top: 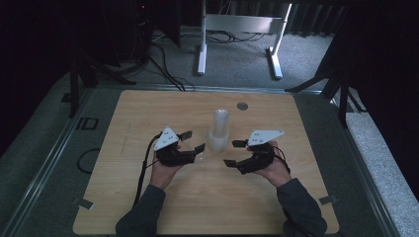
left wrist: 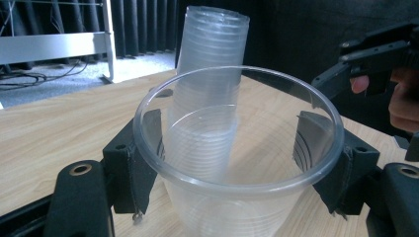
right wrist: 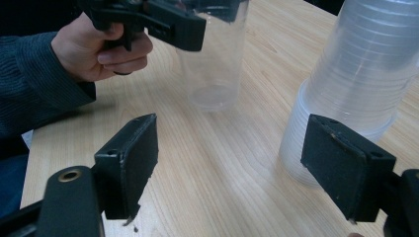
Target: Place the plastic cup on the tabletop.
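My left gripper (left wrist: 237,163) clamps a single clear plastic cup (left wrist: 232,197) by its rim, upright just beside the stack of cups (top: 219,129) mid-table; my right gripper (right wrist: 237,163) stands wide, holding nothing.

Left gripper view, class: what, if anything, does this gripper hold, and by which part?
The left gripper holds a single clear plastic cup, upright, with one jaw on each side of its wall just under the rim. The right gripper is open and holds nothing.
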Available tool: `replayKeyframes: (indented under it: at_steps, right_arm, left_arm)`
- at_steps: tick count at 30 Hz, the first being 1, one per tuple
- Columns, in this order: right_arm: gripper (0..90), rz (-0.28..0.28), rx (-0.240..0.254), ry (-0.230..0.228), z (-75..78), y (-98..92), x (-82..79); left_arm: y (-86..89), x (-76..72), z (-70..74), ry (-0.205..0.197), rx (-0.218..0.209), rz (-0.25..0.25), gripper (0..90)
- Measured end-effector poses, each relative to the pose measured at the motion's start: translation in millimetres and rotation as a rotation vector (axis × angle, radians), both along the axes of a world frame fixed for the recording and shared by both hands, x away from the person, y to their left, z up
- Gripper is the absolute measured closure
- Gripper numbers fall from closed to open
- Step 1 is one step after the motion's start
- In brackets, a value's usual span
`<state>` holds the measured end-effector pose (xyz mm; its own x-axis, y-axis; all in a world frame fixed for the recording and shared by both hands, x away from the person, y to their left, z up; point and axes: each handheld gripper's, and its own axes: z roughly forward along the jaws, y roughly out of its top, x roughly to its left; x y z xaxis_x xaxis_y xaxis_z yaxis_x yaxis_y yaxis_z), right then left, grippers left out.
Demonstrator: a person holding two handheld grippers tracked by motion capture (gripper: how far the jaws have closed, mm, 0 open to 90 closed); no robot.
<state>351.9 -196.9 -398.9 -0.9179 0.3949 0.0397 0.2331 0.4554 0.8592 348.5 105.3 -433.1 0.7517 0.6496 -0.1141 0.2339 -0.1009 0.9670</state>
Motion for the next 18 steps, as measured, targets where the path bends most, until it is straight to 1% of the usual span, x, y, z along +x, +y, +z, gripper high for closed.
replayKeyframes:
  at_steps: [9, 14, 18]
  right_arm:
    - [21.9, 0.002, 0.002, 0.005, -0.1, 0.7, -0.1]
    - [22.0, 0.004, 0.001, 0.005, -0.2, 1.2, -0.4]
    - [22.0, 0.003, 0.003, 0.005, 0.1, 0.7, -0.4]
  left_arm:
    - [-4.0, 0.3, -4.2, 0.004, -0.006, -0.010, 27.6]
    - [-7.4, 1.3, -8.0, 0.011, 0.004, -0.017, 27.6]
    - [-10.2, 1.6, -11.5, 0.016, 0.002, -0.019, 27.6]
